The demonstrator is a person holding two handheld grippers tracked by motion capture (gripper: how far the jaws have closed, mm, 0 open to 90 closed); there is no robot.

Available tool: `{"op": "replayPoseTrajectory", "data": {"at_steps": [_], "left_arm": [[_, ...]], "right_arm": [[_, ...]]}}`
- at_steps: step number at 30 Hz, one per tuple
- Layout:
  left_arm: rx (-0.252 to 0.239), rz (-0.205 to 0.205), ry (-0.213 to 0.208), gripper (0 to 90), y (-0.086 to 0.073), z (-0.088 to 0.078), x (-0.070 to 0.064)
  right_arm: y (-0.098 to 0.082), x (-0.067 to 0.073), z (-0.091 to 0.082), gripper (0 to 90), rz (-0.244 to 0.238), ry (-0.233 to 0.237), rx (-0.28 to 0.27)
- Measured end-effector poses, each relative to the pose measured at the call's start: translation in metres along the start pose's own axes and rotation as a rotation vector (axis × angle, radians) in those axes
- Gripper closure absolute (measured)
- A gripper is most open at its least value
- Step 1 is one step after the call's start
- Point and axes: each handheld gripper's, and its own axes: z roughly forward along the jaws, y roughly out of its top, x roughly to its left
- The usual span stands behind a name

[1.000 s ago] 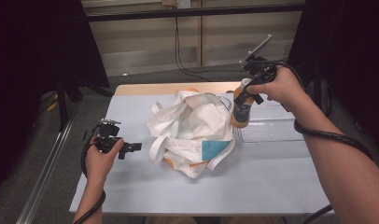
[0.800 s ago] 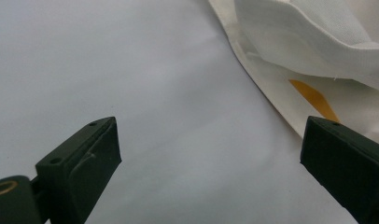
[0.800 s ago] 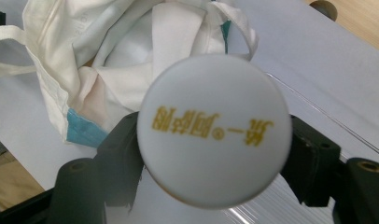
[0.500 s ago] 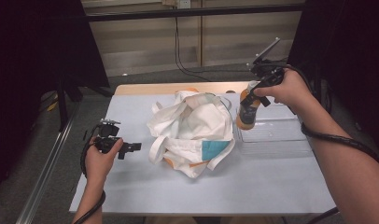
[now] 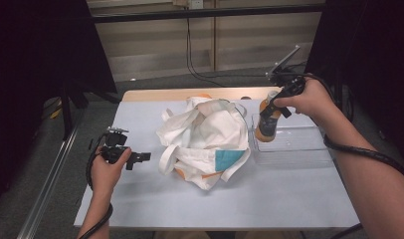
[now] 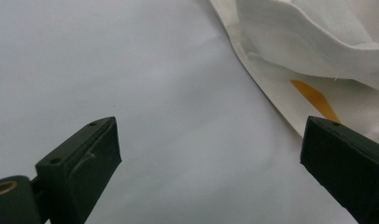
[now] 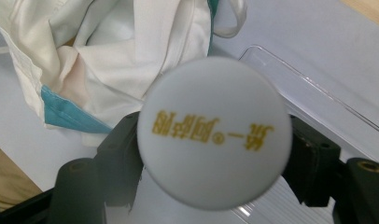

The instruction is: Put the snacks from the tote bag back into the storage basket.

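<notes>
**Bottle held over the tray**

The orange bottle with a white round cap hangs over the clear plastic tray, pinched by the right gripper. Beside it slumps a white cloth bag. The left gripper rests spread, empty.

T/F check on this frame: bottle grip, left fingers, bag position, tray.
1. The right gripper is shut on the orange bottle with the white cap. True.
2. The left gripper clamps the bag's handle. False: its fingers stand open over bare table, beside the white cloth bag.
3. The bottle is over the clear plastic tray. True.
4. The cloth bag lies inside the tray. False: it lies on the table beside the tray.
5. The bottle's cap is off. False: it is on.
</notes>
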Motion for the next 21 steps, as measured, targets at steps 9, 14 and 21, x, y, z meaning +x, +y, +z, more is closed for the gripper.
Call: {"op": "replayPoseTrajectory", "data": {"at_steps": [9,14,21], "left_arm": [[0.007,0.003,0.002,4.9,-0.0008,0.0017,0.0011],[0.006,0.002,-0.002,4.9,-0.0006,0.0016,0.0006],[0.006,0.004,0.001,4.9,-0.0007,0.0013,0.0006]], "right_arm": [[-0.0037,-0.0016,0.0068,30.1,-0.004,-0.003,0.017],[-0.0052,-0.0019,0.0065,30.1,-0.002,-0.006,0.023],[-0.0082,-0.0040,0.0061,30.1,0.001,-0.006,0.028]]}}
